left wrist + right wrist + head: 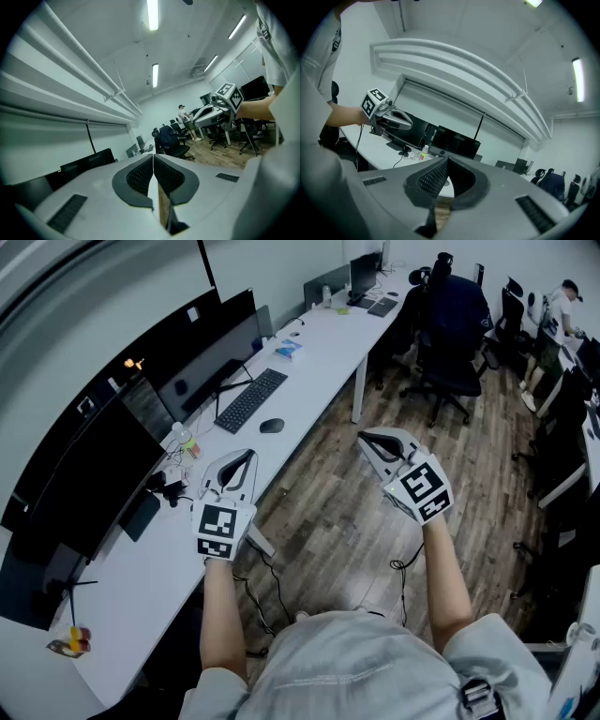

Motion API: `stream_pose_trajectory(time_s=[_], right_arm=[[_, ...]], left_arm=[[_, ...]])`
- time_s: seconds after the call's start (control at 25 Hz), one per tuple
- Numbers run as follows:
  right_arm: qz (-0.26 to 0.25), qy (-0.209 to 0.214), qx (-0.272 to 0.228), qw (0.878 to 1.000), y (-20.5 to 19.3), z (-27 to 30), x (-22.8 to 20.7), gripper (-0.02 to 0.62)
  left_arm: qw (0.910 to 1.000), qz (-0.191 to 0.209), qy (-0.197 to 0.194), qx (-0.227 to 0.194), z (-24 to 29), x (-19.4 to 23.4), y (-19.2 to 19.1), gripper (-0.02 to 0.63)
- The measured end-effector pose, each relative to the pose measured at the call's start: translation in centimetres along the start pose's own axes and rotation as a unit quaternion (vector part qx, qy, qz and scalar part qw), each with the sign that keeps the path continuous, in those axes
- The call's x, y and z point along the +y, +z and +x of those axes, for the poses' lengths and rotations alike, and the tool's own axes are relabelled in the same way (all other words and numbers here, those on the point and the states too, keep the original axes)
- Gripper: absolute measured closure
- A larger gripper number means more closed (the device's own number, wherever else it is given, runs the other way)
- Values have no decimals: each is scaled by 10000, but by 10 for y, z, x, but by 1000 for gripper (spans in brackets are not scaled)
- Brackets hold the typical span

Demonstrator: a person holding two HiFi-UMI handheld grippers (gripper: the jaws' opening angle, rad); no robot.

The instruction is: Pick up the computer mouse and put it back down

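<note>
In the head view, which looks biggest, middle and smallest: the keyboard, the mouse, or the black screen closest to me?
1. black screen, largest, though being nearest the camera helps it look big.
2. keyboard, in the middle.
3. mouse, clearly smallest.

A black keyboard [251, 399] lies on the long white desk [323, 338] in front of a row of dark monitors [202, 357]. A small bottle [185, 438] stands near tangled cables [169, 486]. Black office chairs [450, 334] stand on the wood floor [328, 512].

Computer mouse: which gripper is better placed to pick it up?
Probably the left gripper: it hangs over the desk, nearer the computer mouse; the right gripper is over the floor. Both are shut and empty.
</note>
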State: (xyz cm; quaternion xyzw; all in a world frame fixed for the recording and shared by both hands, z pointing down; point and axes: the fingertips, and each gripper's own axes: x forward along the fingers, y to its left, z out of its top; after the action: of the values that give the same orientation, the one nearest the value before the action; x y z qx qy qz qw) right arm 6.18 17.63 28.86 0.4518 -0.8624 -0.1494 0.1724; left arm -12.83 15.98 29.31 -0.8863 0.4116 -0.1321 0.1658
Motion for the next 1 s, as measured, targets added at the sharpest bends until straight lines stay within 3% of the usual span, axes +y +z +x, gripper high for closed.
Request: stream_pose_trajectory(time_s=[0.36,0.52,0.68,1.0], right_arm=[[3,-192,-164,9997,-6,-9,-11,594],[150,19,-71,9999,-17,-15,-10,594],[-20,471,4,9989,-29,-20,-7,594],[228,192,-294,9991,-37,-41,-39,594]], left_arm=[[9998,-83,-22,152,8,-9,-10,592],[9998,-102,19,180,11,-17,-9,592],[9994,-187,192,201,13,-25,-6,592],[9955,-546,710,306,11,-47,-5,594]])
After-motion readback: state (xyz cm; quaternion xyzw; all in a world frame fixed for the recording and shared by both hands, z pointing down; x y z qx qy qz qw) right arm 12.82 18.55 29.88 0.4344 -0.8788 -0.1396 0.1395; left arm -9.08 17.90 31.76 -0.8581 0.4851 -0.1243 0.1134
